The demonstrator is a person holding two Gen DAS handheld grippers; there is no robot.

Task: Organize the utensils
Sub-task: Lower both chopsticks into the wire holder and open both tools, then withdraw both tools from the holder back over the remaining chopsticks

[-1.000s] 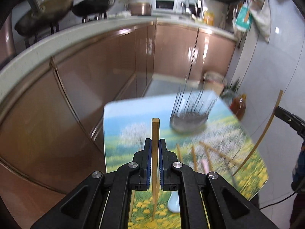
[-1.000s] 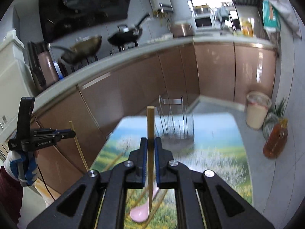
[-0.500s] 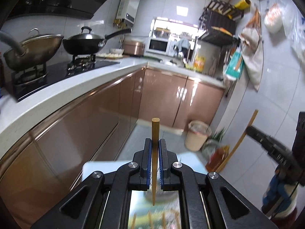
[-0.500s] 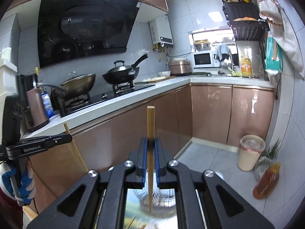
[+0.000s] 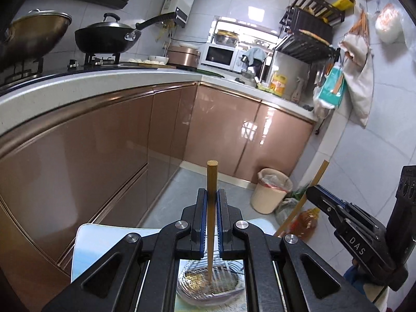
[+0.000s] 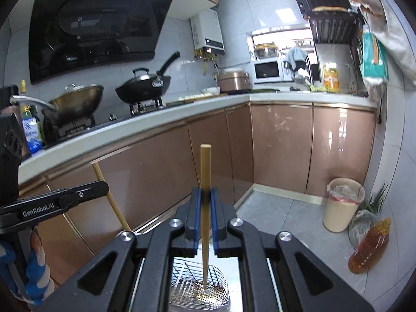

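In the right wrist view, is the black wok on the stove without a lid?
No, the black wok on the stove carries a lid with a dark knob on top.

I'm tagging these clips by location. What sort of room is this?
A home kitchen, most likely: a black wok sits on a gas stove, a microwave stands on the counter, and a range hood hangs above.
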